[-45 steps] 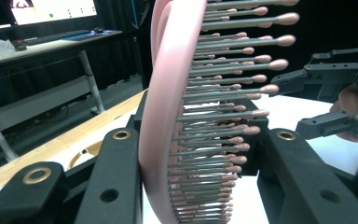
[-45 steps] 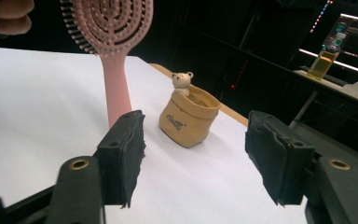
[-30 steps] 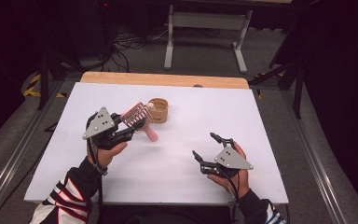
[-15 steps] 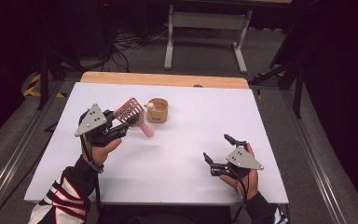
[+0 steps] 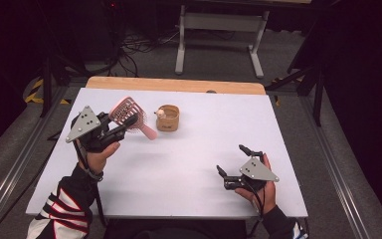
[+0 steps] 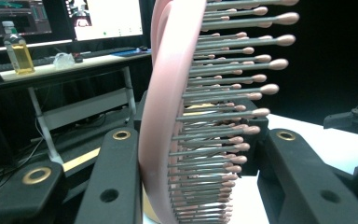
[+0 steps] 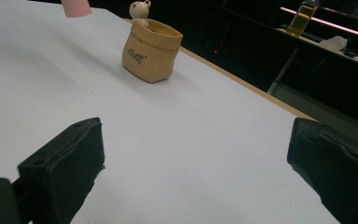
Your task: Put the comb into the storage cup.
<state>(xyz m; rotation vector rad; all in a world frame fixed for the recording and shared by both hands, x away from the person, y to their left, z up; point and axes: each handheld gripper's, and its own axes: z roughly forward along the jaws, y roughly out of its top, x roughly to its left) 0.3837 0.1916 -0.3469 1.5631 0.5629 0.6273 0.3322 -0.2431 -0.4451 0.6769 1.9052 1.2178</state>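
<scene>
My left gripper (image 5: pixel 129 124) has carried the pink hairbrush (image 5: pixel 128 113) toward the frame's upper left, jaws clenched on it, while my right gripper (image 5: pixel 232 160) has just been opening, wide, empty.

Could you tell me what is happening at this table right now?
A person works at a white table with a claw in each hand. The left claw is shut on the head of a pink hairbrush, holding it above the table with its handle pointing towards a small tan pot that has a little bear figure on its rim. The right claw rests near the front edge, holding nothing; its jaws have just been opening and now stand wide apart.
</scene>
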